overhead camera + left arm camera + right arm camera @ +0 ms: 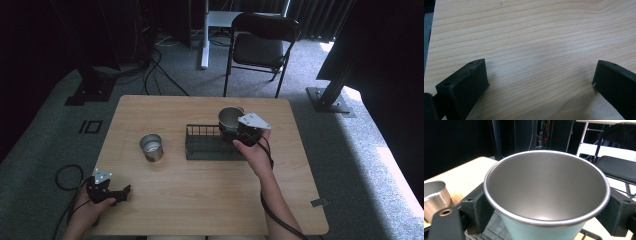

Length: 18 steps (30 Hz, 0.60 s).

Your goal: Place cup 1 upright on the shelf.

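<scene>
Right gripper (239,131) has its jaws pressed against both sides of a pale blue cup (546,195), holding it upright over the right end of the black wire rack (207,145), so this looks like the carrying step with the cup about to be set into the rack. Left gripper (122,192) waits spread wide and empty, low over the near left corner of the tabletop (200,200), well apart from the second steel cup (151,147) standing left of the rack. Next likely calls for lowering the cup level into the rack before letting go.
</scene>
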Each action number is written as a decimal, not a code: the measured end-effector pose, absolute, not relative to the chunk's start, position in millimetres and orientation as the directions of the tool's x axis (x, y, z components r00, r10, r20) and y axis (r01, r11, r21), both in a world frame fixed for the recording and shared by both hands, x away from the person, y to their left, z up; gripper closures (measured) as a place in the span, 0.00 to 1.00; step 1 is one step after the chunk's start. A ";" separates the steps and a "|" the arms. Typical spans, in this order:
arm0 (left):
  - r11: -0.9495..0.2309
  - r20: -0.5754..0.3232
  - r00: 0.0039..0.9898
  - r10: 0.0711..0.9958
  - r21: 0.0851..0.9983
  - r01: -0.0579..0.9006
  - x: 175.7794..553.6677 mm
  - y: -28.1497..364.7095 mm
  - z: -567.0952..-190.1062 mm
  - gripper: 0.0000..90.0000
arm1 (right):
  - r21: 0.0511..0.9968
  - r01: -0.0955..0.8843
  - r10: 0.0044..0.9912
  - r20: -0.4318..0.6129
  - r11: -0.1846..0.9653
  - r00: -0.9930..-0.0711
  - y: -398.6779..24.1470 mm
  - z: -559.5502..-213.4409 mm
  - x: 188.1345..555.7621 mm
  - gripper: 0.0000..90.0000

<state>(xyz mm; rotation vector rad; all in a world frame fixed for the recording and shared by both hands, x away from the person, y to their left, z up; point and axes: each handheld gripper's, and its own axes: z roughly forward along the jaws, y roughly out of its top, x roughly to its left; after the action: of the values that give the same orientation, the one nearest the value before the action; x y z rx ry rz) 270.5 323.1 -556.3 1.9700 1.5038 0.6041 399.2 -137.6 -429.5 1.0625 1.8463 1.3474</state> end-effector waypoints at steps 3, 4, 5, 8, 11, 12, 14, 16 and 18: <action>-0.195 0.007 0.261 0.965 0.686 0.702 270.5 323.1 -556.3 0.00 | 0.954 0.255 0.881 -0.017 0.156 -0.473 -142.1 -434.2 400.8 0.14; -0.195 0.007 0.261 0.965 0.685 0.702 270.5 323.1 -556.3 0.00 | 0.955 0.257 0.885 -0.015 0.150 -0.465 -144.0 -435.7 401.5 0.14; -0.194 0.006 0.261 0.965 0.686 0.701 270.5 323.1 -556.4 0.00 | 0.953 0.262 0.887 -0.016 0.153 -0.461 -145.5 -437.4 402.1 0.14; -0.195 0.007 0.261 0.965 0.686 0.701 270.5 323.1 -556.3 0.00 | 0.950 0.275 0.889 -0.006 0.148 -0.458 -148.5 -442.5 402.7 0.14; -0.195 0.007 0.262 0.965 0.686 0.701 270.5 323.1 -556.3 0.00 | 0.947 0.286 0.893 -0.001 0.145 -0.449 -150.9 -447.5 404.2 0.14; -0.195 0.007 0.261 0.965 0.685 0.702 270.5 323.1 -556.3 0.00 | 0.947 0.289 0.896 0.002 0.141 -0.445 -151.5 -449.1 404.7 0.14; -0.195 0.007 0.262 0.965 0.686 0.701 270.5 323.1 -556.3 0.00 | 0.946 0.294 0.898 0.007 0.137 -0.440 -153.3 -451.9 405.4 0.14; -0.195 0.007 0.261 0.965 0.686 0.701 270.5 323.1 -556.3 0.00 | 0.946 0.299 0.900 0.016 0.127 -0.435 -154.7 -454.7 405.9 0.14; -0.195 0.007 0.262 0.965 0.686 0.701 270.5 323.1 -556.3 0.00 | 0.944 0.303 0.902 0.013 0.131 -0.432 -155.7 -457.4 406.6 0.14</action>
<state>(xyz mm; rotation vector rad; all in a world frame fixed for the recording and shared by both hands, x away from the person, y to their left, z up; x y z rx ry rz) 270.5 323.1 -556.3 1.9706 1.5033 0.6045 406.6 -155.7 -457.4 1.1597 1.8224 1.3050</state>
